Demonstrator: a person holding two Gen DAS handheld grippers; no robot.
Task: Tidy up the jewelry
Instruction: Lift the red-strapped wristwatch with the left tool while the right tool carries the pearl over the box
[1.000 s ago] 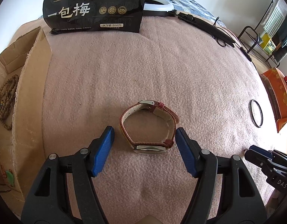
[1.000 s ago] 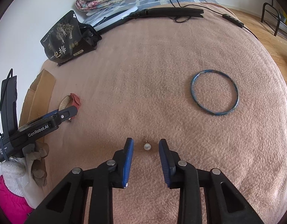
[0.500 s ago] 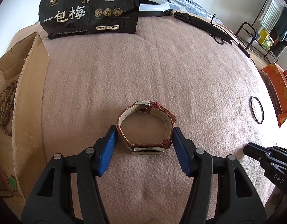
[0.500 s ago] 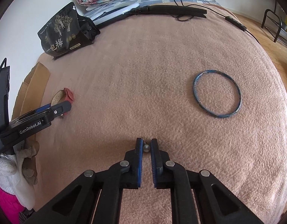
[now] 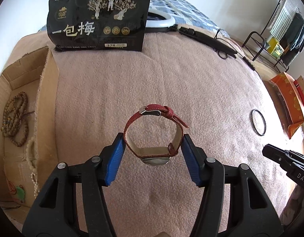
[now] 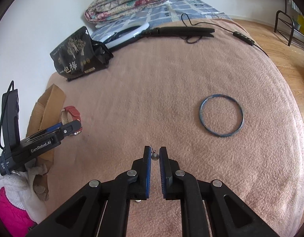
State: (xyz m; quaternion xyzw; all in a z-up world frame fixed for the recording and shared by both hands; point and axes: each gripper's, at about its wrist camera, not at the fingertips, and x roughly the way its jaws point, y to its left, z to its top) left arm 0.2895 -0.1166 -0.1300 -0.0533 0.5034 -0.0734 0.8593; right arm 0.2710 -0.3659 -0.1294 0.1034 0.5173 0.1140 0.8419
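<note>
My left gripper (image 5: pixel 152 150) is shut on a red-strapped watch (image 5: pixel 154 134) and holds it lifted above the pink blanket; it also shows in the right wrist view (image 6: pixel 69 116). My right gripper (image 6: pixel 155 156) is shut on a small pearl earring (image 6: pixel 154 156), lifted off the blanket. A blue bangle (image 6: pixel 221 115) lies flat to the right; in the left wrist view it (image 5: pixel 258 122) is at far right. A cardboard box (image 5: pixel 50 90) at the left holds a brown bead bracelet (image 5: pixel 15 116) and a white bead strand (image 5: pixel 32 158).
A black snack bag (image 5: pixel 98 17) stands at the far edge of the blanket. A black folded stand with cable (image 6: pixel 179 31) and a white ring light (image 6: pixel 128 32) lie behind. An orange box (image 5: pixel 290 106) sits off the right edge.
My left gripper closed on the watch and lifted it off the blanket. My right gripper closed on the earring and raised it slightly.
</note>
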